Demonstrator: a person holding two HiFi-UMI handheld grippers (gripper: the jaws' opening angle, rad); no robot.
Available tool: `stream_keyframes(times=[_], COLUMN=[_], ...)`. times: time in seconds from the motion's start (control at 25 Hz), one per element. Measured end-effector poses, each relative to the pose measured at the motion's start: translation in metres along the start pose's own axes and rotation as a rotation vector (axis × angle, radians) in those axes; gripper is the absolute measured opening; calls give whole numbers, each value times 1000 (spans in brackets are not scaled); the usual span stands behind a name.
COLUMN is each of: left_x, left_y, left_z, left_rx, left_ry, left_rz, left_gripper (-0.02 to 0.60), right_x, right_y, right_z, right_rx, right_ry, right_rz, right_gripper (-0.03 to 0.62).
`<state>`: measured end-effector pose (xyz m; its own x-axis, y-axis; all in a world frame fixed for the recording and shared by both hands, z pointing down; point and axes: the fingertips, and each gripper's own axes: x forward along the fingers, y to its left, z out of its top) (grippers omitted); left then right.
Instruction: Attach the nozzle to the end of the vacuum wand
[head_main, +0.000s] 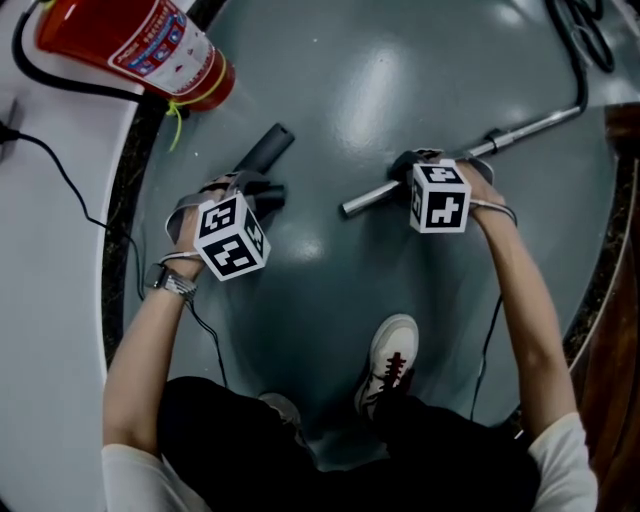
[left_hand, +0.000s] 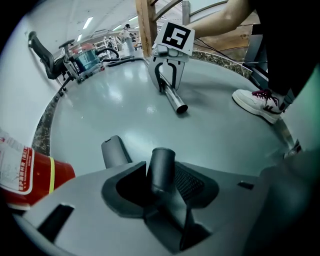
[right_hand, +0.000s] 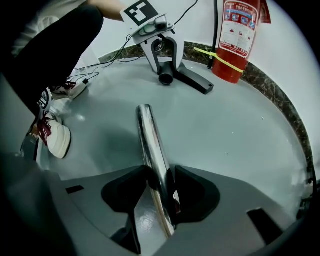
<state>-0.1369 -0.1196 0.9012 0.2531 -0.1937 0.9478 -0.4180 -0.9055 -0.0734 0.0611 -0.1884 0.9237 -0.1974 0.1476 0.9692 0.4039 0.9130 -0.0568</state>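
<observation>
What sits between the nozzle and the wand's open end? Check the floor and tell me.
Nothing visible does. Only bare grey floor separates the nozzle from the wand; the shoe sits nearer the person, off that line.

Workshop hall: painted floor (head_main: 400, 100), fire extinguisher (head_main: 140, 40), strip lights (left_hand: 89, 22).

Both forearms reached forward and down, each hand wrapped around its tool and pointing it steeply downward. The left tool (head_main: 262, 188) held its jaws apart around the nozzle (left_hand: 162, 167). The right tool (head_main: 405, 172) straddled the wand (right_hand: 150, 145), jaws wide.
</observation>
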Motion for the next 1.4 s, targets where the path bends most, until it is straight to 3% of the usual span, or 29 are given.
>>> stream_keyframes(times=[0.48, 0.88, 1.08, 1.4], left_x=[-11, -2, 2, 9], left_y=[-13, -22, -24, -26], left_z=[-3, -6, -8, -11], left_rx=[-31, 48, 45, 135], left_ry=[-40, 35, 51, 104], left_rz=[-52, -54, -79, -71], left_gripper=[166, 164, 170, 181], right_x=[-14, -15, -17, -20], right_y=[-5, -4, -6, -6], right_z=[24, 32, 32, 35], right_rx=[-68, -77, -81, -102], right_ry=[27, 31, 29, 32], right_rz=[-6, -1, 4, 6], right_gripper=[179, 179, 178, 175])
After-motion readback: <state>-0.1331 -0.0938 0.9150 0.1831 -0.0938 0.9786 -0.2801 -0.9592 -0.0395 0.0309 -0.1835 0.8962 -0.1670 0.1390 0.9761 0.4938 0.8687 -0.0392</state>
